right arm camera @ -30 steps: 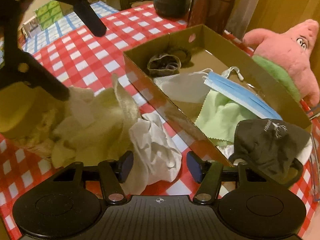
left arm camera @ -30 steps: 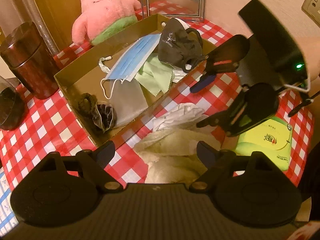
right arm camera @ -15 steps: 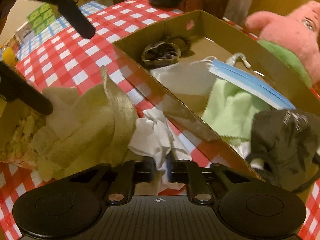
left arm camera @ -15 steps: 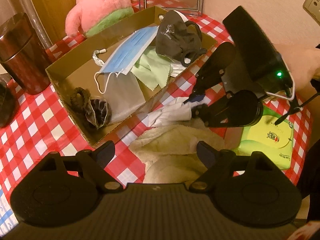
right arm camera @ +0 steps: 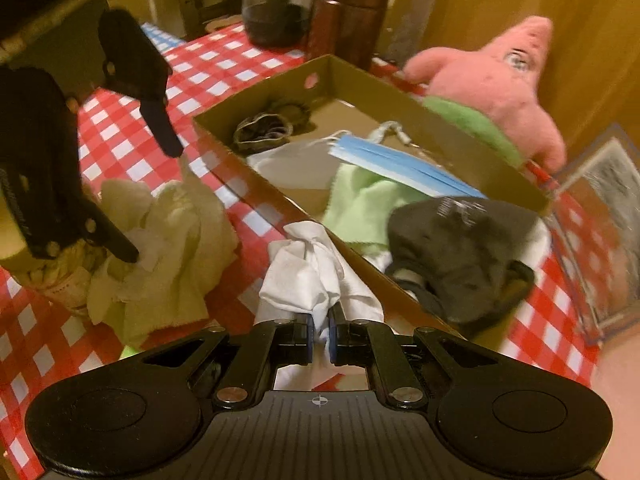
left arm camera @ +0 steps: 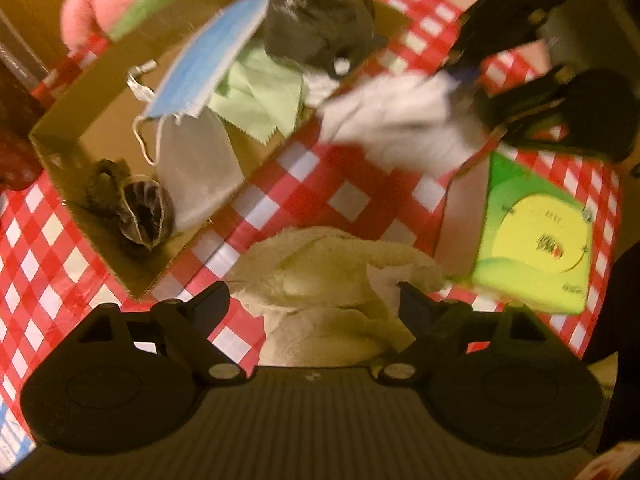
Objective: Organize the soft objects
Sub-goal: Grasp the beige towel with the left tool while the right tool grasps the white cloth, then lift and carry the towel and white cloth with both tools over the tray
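Note:
My right gripper (right arm camera: 319, 330) is shut on a crumpled white cloth (right arm camera: 308, 276) and holds it lifted just outside the near wall of the cardboard box (right arm camera: 448, 128). In the left wrist view the white cloth (left arm camera: 392, 120) hangs blurred from the right gripper (left arm camera: 460, 80) above the checked table. My left gripper (left arm camera: 314, 304) is open and empty over a cream towel (left arm camera: 332, 272). The box holds a blue face mask (left arm camera: 208, 60), a green cloth (left arm camera: 260, 96), a dark mask (left arm camera: 316, 28) and dark scrunchies (left arm camera: 132, 204).
A pink starfish plush (right arm camera: 496, 84) leans behind the box. A green tissue pack (left arm camera: 536, 232) lies right of the towel. A brown canister (right arm camera: 348, 12) and a glass jar (right arm camera: 276, 4) stand at the back. A framed mirror (right arm camera: 600, 240) leans to the right.
My right gripper closed on the white cloth and lifted it off the table toward the box. My left gripper stayed open over the cream towel and moved in closer.

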`<state>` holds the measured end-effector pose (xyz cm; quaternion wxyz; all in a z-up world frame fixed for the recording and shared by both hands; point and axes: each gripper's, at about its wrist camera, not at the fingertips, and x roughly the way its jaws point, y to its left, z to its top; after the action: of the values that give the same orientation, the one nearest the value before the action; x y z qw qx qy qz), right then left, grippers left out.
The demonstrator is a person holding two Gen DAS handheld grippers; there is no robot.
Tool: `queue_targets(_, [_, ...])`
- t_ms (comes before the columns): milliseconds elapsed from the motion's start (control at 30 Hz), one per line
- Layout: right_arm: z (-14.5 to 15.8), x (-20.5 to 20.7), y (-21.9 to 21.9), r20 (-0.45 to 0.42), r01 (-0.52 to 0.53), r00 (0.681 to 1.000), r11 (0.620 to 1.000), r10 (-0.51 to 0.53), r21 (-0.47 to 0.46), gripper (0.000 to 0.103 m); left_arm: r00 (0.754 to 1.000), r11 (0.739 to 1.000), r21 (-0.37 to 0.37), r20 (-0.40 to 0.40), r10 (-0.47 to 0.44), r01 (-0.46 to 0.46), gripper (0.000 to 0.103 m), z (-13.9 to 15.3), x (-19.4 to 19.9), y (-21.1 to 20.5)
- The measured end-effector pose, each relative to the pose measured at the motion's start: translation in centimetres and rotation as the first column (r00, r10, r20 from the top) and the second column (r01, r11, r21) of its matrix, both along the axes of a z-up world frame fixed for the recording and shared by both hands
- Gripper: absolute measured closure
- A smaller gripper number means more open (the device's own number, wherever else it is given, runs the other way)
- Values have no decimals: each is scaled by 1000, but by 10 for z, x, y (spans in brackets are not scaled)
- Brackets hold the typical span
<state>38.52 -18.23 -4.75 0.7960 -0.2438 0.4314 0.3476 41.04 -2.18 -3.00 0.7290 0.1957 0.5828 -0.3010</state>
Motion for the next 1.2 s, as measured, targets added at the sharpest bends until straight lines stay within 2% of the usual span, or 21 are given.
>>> queue_targets(300, [1, -13, -21, -3, 68, 998, 997, -68, 25, 96, 993, 992, 107, -107, -52, 64, 16, -37, 13, -11])
queue_targets(400, [-2, -17, -24, -9, 82, 997, 996, -82, 35, 96, 990, 992, 114, -133, -47, 62, 23, -44, 16, -11])
queue_targets(500, [-6, -19, -25, -15, 98, 995, 994, -98, 37, 96, 985, 991, 114, -164, -47, 66, 40, -51, 18, -12])
queue_targets(567, [-6, -19, -27, -16, 110, 994, 993, -110, 44, 96, 983, 988, 132, -175, -55, 79, 58, -56, 19, -13])
queue_targets(600, [-5, -19, -27, -15, 116, 993, 992, -116, 49, 96, 982, 987, 135, -181, -59, 84, 62, -57, 19, -14])
queue_targets(667, [-2, -21, -29, -10, 129, 992, 990, -128, 58, 96, 980, 987, 135, -189, -61, 88, 78, -59, 18, -15])
queue_targets(767, [5, -25, -32, 4, 143, 990, 987, -144, 70, 96, 984, 989, 125, -167, -60, 81, 83, -53, 17, -14])
queue_targets(867, [12, -29, -36, 13, 161, 987, 983, -163, 88, 96, 993, 993, 106, -113, -39, 51, 87, -38, 16, -10])
queue_targets(1000, [25, -35, -43, 24, 192, 980, 975, -196, 113, 96, 999, 998, 55, -31, 15, -13, 88, -10, 15, -2])
queue_targets(1200, [49, -49, -52, 38, 234, 969, 960, -242, 151, 96, 995, 998, -16, 72, 67, -66, 88, 35, 1, 1])
